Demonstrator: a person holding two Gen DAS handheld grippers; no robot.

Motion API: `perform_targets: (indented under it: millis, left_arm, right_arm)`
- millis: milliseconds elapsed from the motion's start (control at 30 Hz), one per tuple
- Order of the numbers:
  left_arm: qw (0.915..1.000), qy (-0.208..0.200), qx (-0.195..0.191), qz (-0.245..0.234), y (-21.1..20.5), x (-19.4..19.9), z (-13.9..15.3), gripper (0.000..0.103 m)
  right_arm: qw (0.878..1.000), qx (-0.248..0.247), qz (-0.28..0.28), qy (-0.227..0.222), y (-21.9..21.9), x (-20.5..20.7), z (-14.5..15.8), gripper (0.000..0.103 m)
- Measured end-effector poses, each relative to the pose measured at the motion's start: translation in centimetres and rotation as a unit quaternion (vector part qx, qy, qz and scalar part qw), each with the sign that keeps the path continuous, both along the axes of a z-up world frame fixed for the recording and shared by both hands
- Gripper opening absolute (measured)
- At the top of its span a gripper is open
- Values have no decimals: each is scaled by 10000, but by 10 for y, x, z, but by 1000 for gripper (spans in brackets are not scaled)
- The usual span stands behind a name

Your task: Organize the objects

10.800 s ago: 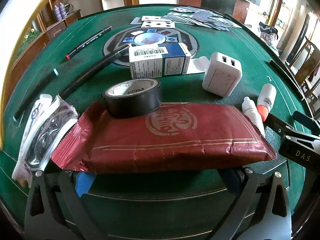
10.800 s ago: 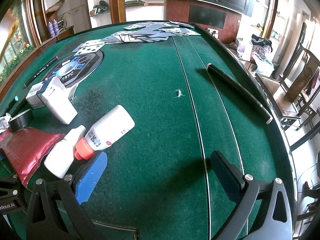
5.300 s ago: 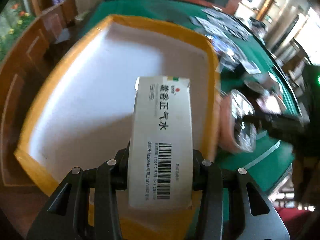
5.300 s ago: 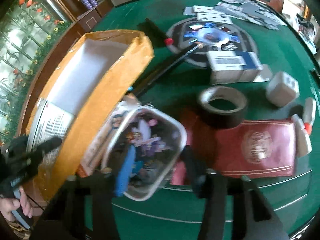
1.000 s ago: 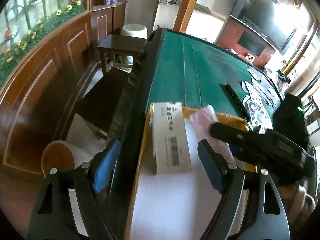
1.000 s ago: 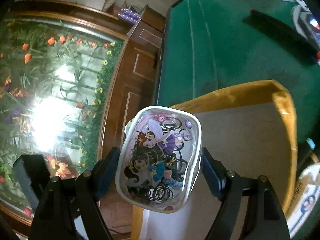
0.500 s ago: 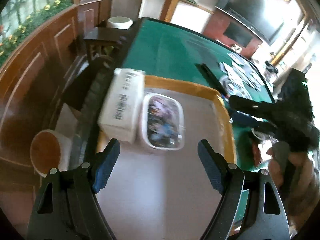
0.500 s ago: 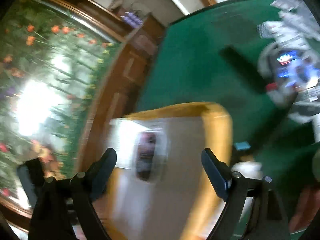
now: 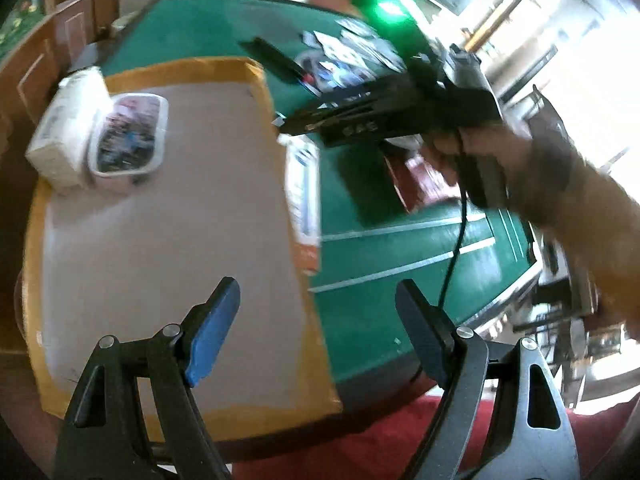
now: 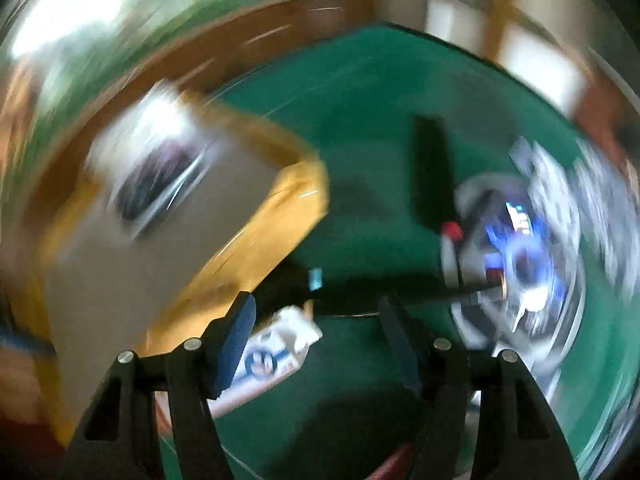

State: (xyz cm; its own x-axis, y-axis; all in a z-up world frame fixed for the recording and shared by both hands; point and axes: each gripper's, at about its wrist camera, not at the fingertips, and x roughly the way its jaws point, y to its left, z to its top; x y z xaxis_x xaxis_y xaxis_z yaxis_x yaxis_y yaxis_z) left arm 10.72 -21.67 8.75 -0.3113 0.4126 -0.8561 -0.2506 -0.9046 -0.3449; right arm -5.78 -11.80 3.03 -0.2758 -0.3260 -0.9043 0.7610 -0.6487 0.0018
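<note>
Box [image 9: 168, 208] sits on the desk [image 9: 360, 272], already holding a carton [image 9: 64, 128] and pouch [image 9: 128, 136] at its far corner. Both tongs, left [image 9: 316, 328] and right [image 10: 316, 344], gape empty; next, probably fetch another item beside the box.

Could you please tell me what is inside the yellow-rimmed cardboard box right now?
Inside the cardboard box lie a white medicine carton and, beside it, a clear cartoon-print pouch, both at the far end. The rest of the floor shows bare; nothing visible covers it.
</note>
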Motion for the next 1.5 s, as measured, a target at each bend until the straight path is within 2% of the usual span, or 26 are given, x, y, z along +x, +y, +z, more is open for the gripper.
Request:
perform_targets:
  millis: [33,100,167,333,467,533,633,700,867,933,1067,1200,1300,1400,1500]
  left_arm:
    - [10000,-60,14,11,4,0,-3,81]
    - [9998,-132,41,120,9,-2,-6,81]
    - [9995,-148,26,265,10,-1,-8,81]
    - [9965,-294,9,782,14,1,-17,81]
    - [9916,-453,-51,1209,16,10,-25,81]
    - [9896,-481,-78,1356,17,12,-27,81]
    - [9878,-438,-124,1491,22,11,-27,81]
    - [9875,-432,-175,1505,28,7,-29,81]
    - [9895,-453,-358,1328,43,0,-33,81]
    - [9921,-372,-532,1069,53,-6,-29,81]
    - [9966,-117,-783,244,84,-26,-17,81]
    - [9885,-56,-1317,-736,111,-54,-21,82]
    - [9802,-59,-1579,-1195,122,-68,-17,82]
    - [9744,-55,-1519,-1656,129,-72,0,82]
    - [9674,-151,-1299,-2169,140,-77,10,82]
  right_arm:
    - [9983,264,511,67,-9,5,-2,65]
    - [9930,542,1050,92,-21,7,-7,65]
    - [9871,718,1426,104,-32,3,-11,65]
    - [9701,991,2214,-42,-50,-8,-31,55]
    - [9704,636,2302,-354,-49,-23,-34,42]
    - [9669,686,2426,-407,-45,-19,-34,25]
    - [9601,837,2636,-419,-25,1,-35,15]
    - [9594,954,2627,-375,-4,15,-36,12]
    - [9756,1040,1843,-592,76,28,-34,11]
    - [9823,889,1430,-820,109,34,-28,11]
    - [9886,855,643,-1060,174,58,-25,11]
    - [9899,632,-32,-1266,212,80,-29,11]
    - [9888,412,-419,-1371,226,94,-34,11]
    - [9876,206,-817,-1327,234,107,-38,11]
    - [9850,-43,-1150,-1283,234,107,-41,12]
